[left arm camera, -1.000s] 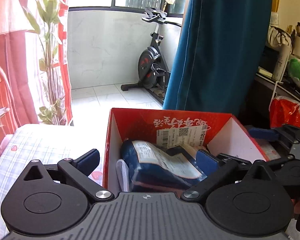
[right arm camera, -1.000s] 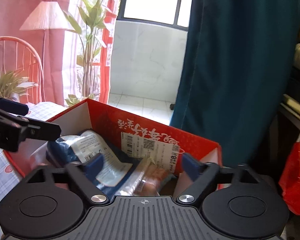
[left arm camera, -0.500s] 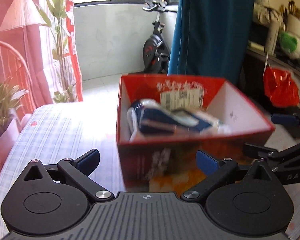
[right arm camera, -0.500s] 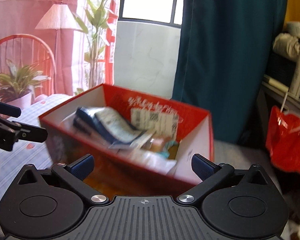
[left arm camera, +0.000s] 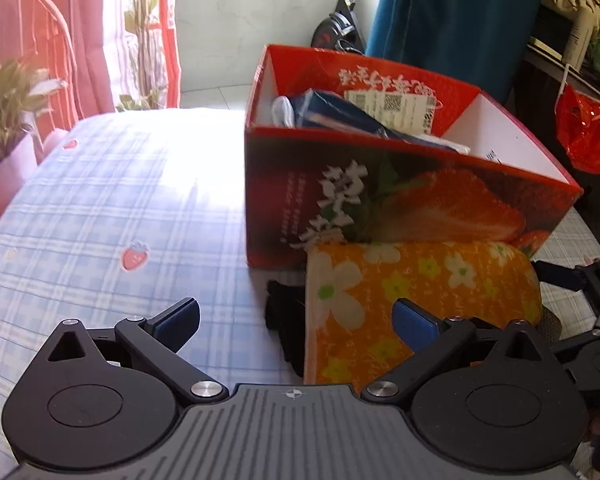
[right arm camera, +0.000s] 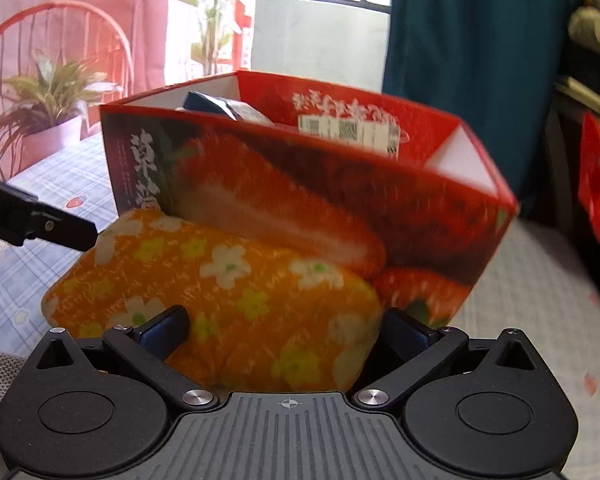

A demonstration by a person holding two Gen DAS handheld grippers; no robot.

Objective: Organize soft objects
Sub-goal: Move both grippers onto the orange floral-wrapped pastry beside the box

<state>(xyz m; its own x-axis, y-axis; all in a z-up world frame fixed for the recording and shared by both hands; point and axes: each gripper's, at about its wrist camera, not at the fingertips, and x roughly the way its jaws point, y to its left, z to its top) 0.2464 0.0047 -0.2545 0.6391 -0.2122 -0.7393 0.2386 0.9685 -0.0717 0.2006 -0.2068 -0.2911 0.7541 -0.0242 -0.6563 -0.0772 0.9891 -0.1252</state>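
Only legible: barcode label (left arm camera: 392, 103) inside red box (left arm camera: 400, 204).

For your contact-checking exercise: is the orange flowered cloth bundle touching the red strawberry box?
Touching. In the right wrist view the orange flowered bundle presses against the front wall of the red box with no gap; the left wrist view agrees.

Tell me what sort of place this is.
Probably a lived-in home room opening onto a balcony: a table under a blue checked strawberry-print tablecloth, a black exercise bike by the window, and a potted green plant before a red wire chair.
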